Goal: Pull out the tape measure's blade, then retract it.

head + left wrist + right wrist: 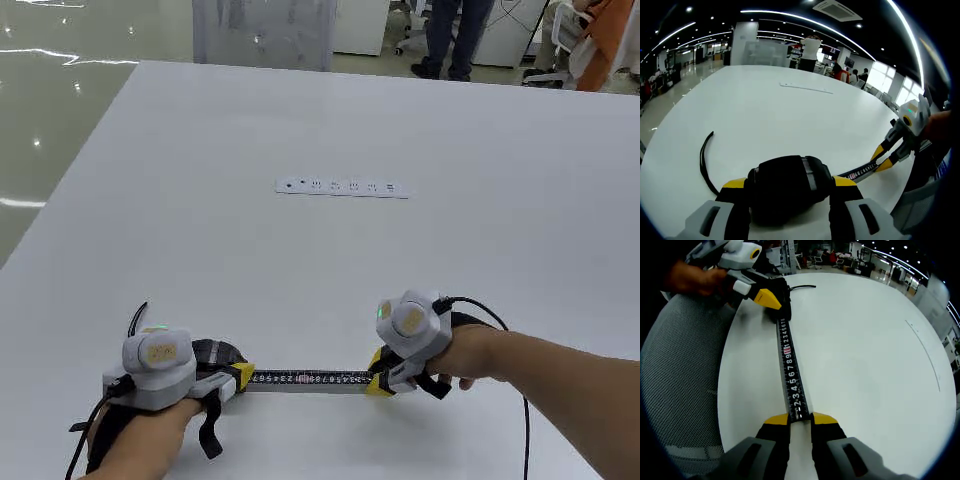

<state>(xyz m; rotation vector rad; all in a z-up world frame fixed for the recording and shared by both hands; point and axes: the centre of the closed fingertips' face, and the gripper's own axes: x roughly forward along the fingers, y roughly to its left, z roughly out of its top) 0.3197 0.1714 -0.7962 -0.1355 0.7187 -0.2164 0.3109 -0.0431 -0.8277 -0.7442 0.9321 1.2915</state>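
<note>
pinching the tape measure case [790, 192], your left claw [238, 374] sits at nine o'clock; your right claw [800, 418] clamps the blade [789, 365] at three.

The counter [330, 270] is bare across the middle of the frame, free to pass. A flat power strip [342, 187] lies just above centre. Along the bottom, the blade [310, 378] spans from the tape measure [215, 354] clamped in the left gripper [236, 372] to the right gripper [377, 375] pinching its end, barring that line. A black strap [701, 160] loops at lower left.
</note>
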